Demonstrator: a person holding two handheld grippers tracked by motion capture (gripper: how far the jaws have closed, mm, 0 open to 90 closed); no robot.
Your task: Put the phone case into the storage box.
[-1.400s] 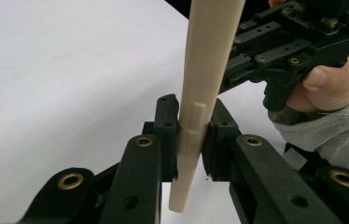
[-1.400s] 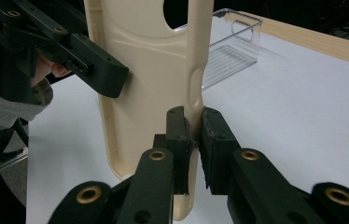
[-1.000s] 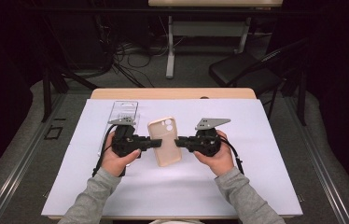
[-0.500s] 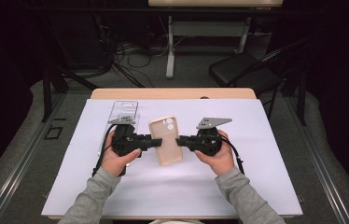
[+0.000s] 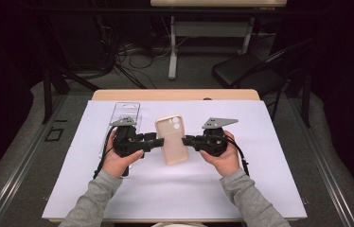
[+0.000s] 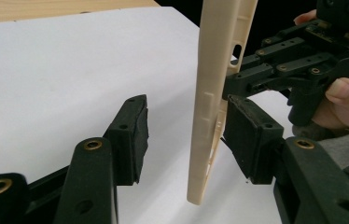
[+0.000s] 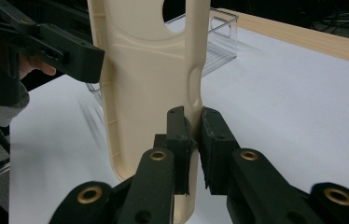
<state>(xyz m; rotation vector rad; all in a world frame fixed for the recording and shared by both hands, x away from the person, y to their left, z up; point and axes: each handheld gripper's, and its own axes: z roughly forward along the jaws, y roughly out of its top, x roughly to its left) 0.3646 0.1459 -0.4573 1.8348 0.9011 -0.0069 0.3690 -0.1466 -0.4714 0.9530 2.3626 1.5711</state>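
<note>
While the beige phone case hangs above the white-covered worktop, it sits between the two grippers, its camera cutout toward the far end in the high view. The right gripper has its fingers clamped on one long edge of the case, the pads pressing both faces of the thin wall just below a side notch, as the right gripper view shows. On the opposite long edge, the left gripper has just been opening its fingers: they stand apart with the case's edge between them, one pad clear of the case with white worktop showing in the gap, the other pad just beside the case's inner side, though contact there cannot be told. In the left gripper view the case stands on edge, roughly upright. Beyond the left gripper's fingers, a clear plastic tray lies on the worktop. Each gripper is held in one hand of the person, grey sleeves reaching in from the near side.
</note>
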